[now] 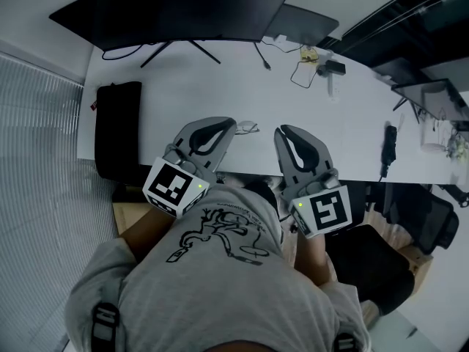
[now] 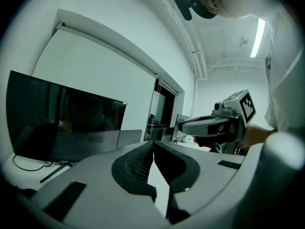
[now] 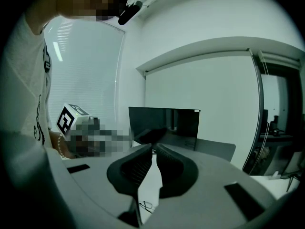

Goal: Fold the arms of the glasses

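Note:
A pair of thin-framed glasses [image 1: 248, 127] lies on the white table [image 1: 183, 86], close to its near edge and between my two grippers. My left gripper [image 1: 231, 124] points at them from the left, its tips just beside them. In the left gripper view its jaws [image 2: 153, 142] are shut with nothing between them. The right gripper [image 1: 281, 132] sits a little to the right of the glasses, apart from them. Its jaws [image 3: 154, 147] meet at the tips and hold nothing. Low in the right gripper view, the glasses [image 3: 146, 206] show through the gap under the jaws.
A big dark monitor [image 1: 176, 9] stands at the table's back, with a closed laptop [image 1: 300, 22] beside it. A black pouch [image 1: 117, 127] lies at the left end. Cables [image 1: 308, 68] and a black device [image 1: 388, 145] lie to the right. A chair [image 1: 374, 262] stands beside me.

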